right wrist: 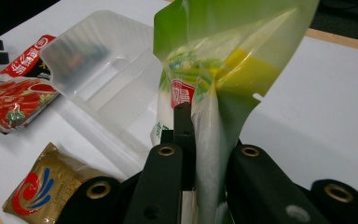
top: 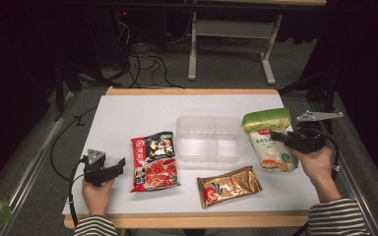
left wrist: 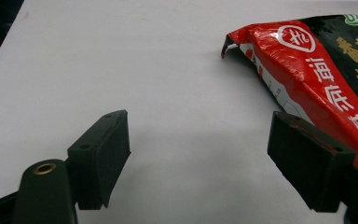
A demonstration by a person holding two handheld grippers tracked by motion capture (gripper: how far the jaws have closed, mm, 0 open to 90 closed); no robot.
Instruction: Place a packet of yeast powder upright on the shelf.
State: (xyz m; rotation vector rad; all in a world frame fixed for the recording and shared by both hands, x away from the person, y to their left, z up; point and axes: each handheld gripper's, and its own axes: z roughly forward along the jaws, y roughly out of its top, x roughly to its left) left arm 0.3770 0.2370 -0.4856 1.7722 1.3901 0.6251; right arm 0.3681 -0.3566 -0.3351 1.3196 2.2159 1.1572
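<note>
A green and white pouch [top: 268, 137] is pinched at its right edge by my right gripper [top: 277, 136], which is shut on it; in the right gripper view the pouch [right wrist: 223, 70] stands upright between the black jaws of the right gripper [right wrist: 204, 154]. A clear plastic tray [top: 209, 138] with two compartments sits mid-table, just left of the pouch. A red and black packet [top: 153, 161] lies left of the tray. My left gripper [top: 120, 164] rests open on the table beside that packet's left edge, nothing between its jaws; the red packet [left wrist: 317, 79] lies by the right jaw.
A gold packet [top: 229, 186] lies near the front edge, below the tray. The white tabletop [top: 128, 113] has free room at the back and left. Cables and a desk frame [top: 193, 44] stand beyond the table's far edge.
</note>
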